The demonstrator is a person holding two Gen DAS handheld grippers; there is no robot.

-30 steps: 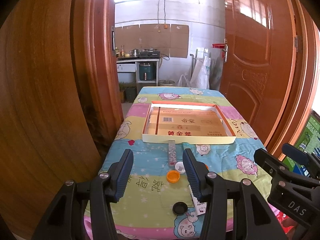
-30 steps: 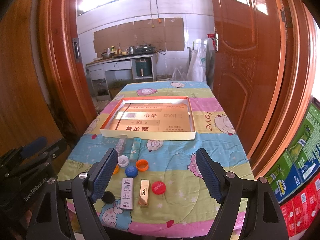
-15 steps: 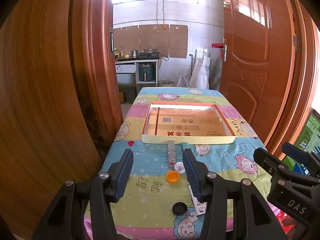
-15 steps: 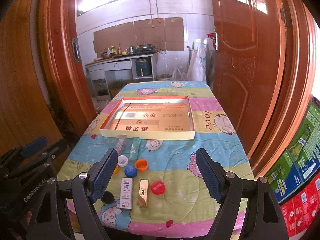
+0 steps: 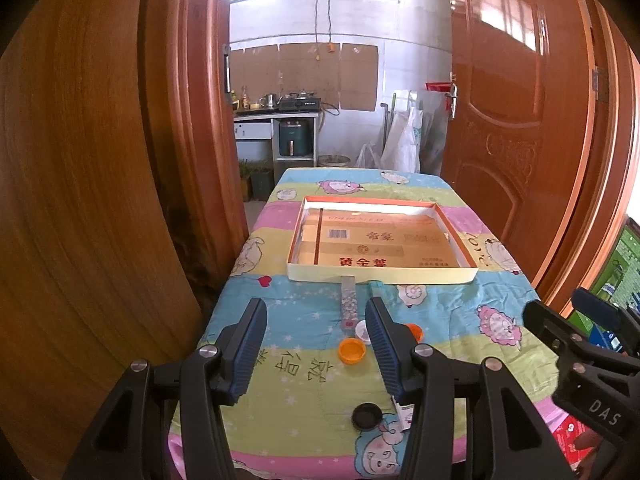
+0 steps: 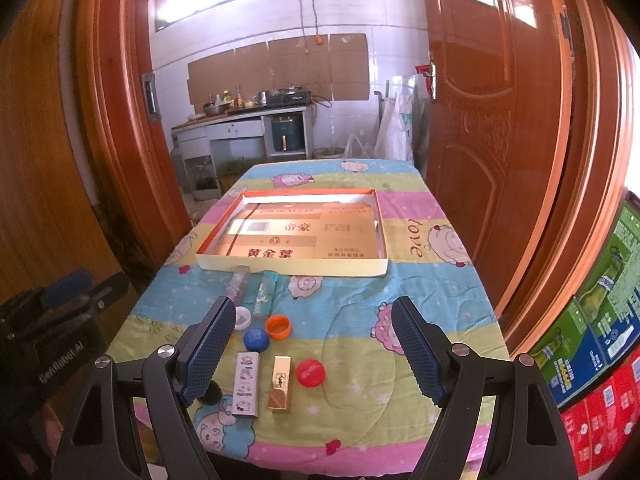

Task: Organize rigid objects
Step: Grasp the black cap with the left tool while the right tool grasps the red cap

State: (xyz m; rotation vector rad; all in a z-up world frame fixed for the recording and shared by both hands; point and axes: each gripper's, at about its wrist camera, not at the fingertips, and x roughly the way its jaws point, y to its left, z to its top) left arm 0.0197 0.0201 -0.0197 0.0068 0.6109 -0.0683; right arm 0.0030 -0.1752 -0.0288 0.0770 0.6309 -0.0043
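Note:
A shallow cardboard tray (image 6: 294, 270) (image 5: 384, 281) lies mid-table on the cartoon-print cloth. In front of it lie small items: a clear tube (image 6: 237, 283) (image 5: 348, 305), a teal tube (image 6: 265, 293), white cap (image 6: 243, 317), blue cap (image 6: 256, 339), orange cap (image 6: 278, 326) (image 5: 351, 351), red cap (image 6: 310, 373), black cap (image 5: 366, 416), a white lighter (image 6: 246, 384) and a gold lighter (image 6: 281, 383). My left gripper (image 5: 316, 318) hovers open above the near table end. My right gripper (image 6: 312, 316) is open too, wider, above the caps and lighters. Neither holds anything.
Wooden doors stand close on both sides of the table (image 5: 280, 336). Stacked printed cartons (image 6: 600, 328) sit at the right. A kitchen counter (image 6: 240, 120) is beyond the far end. The other gripper's body shows at each view's edge.

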